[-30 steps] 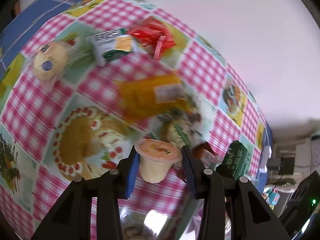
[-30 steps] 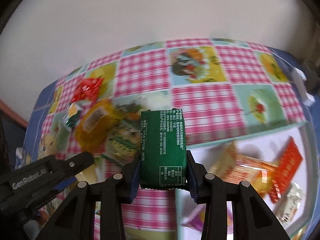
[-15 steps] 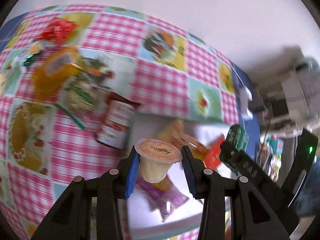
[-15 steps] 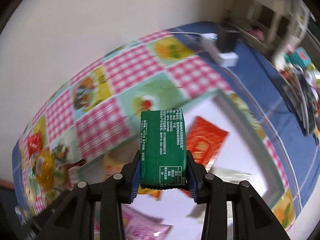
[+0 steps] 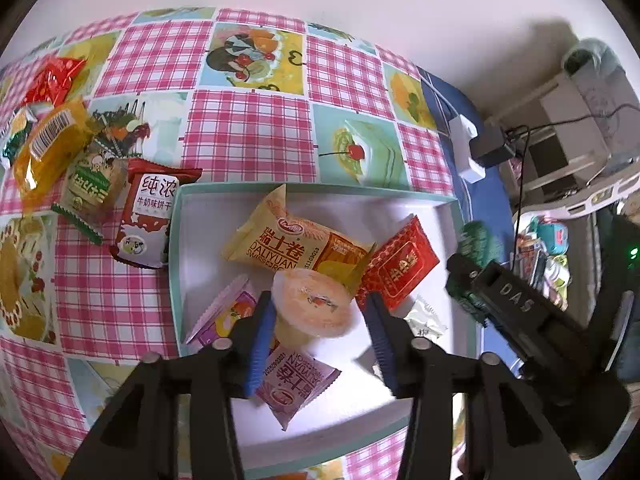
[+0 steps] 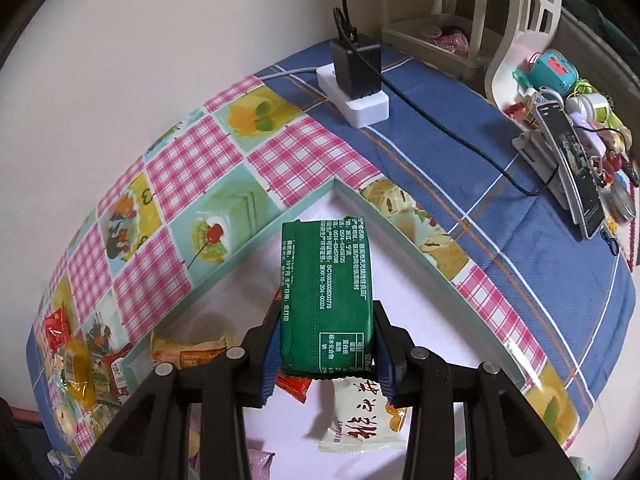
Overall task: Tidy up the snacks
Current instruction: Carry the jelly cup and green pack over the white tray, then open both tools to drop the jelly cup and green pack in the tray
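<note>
My left gripper (image 5: 320, 340) hangs over the white box (image 5: 304, 189), jaws spread wider than the orange-lidded jelly cup (image 5: 311, 307) between them; the blurred cup touches only the left pad. My right gripper (image 6: 326, 354) is shut on a green snack packet (image 6: 326, 280) above the box's far corner (image 6: 336, 186); it shows in the left wrist view (image 5: 474, 276) at the box's right edge. The box holds a yellow roll packet (image 5: 292, 244), a red packet (image 5: 398, 268), purple packets (image 5: 296, 380) and a small white packet (image 6: 360, 416).
Loose snacks lie on the checked tablecloth left of the box: a red-brown biscuit packet (image 5: 146, 212), a green packet (image 5: 90, 188), an orange packet (image 5: 44, 148) and a red one (image 5: 52, 78). A white power strip with a black charger (image 6: 356, 76) and a cluttered rack (image 6: 568, 132) stand beyond.
Both grippers swung from the loose snacks to over the box. The left jaws have opened wider and the jelly cup is coming free. The right still holds the green packet.
</note>
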